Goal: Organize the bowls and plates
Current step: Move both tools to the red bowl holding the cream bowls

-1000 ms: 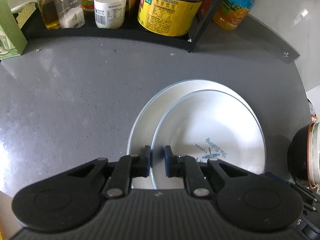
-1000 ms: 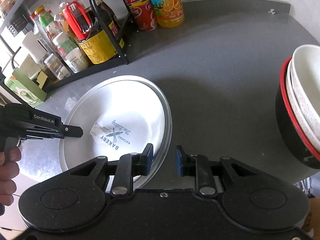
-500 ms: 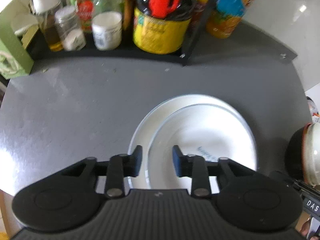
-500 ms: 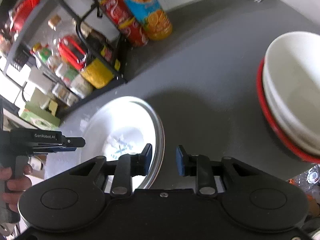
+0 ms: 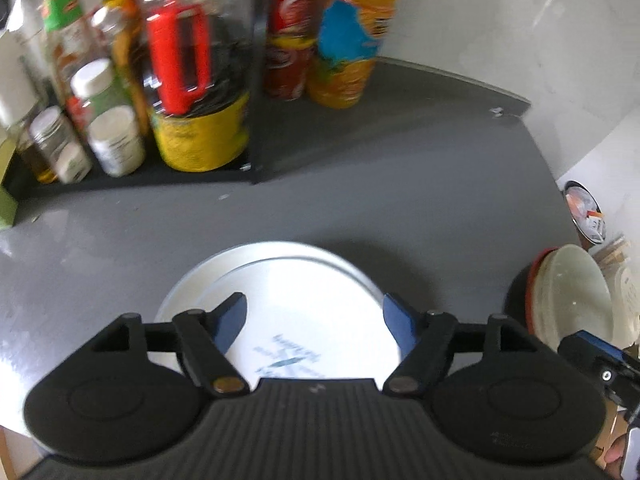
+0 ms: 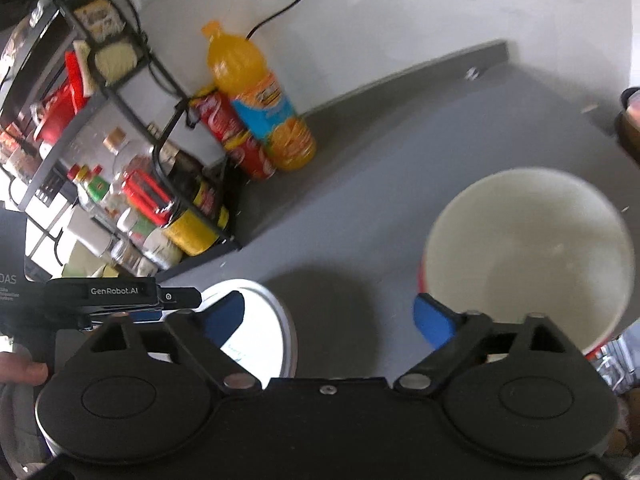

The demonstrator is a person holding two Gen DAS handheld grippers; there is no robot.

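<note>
Two white plates lie stacked on the grey counter (image 5: 420, 184); the top plate (image 5: 304, 300) bears blue print and sits on a larger plate (image 5: 192, 284). My left gripper (image 5: 316, 316) is wide open and empty, held above the stack. The stack also shows in the right wrist view (image 6: 264, 320). My right gripper (image 6: 330, 312) is wide open and empty above the counter, between the plates and a stack of bowls (image 6: 528, 248): a white bowl nested in a red-rimmed black one. The bowls also show at the right in the left wrist view (image 5: 568, 292).
A black wire rack (image 6: 120, 92) with jars and sauce bottles (image 5: 192, 80) stands at the back left. An orange drink bottle (image 6: 264, 100) and red cans (image 6: 236, 136) stand beside it. The counter's edge (image 5: 560, 176) curves at the right.
Both grippers have opened wide and lifted away from the plate rims. The top plate now rests on the larger one. The right gripper has swung towards the bowls.
</note>
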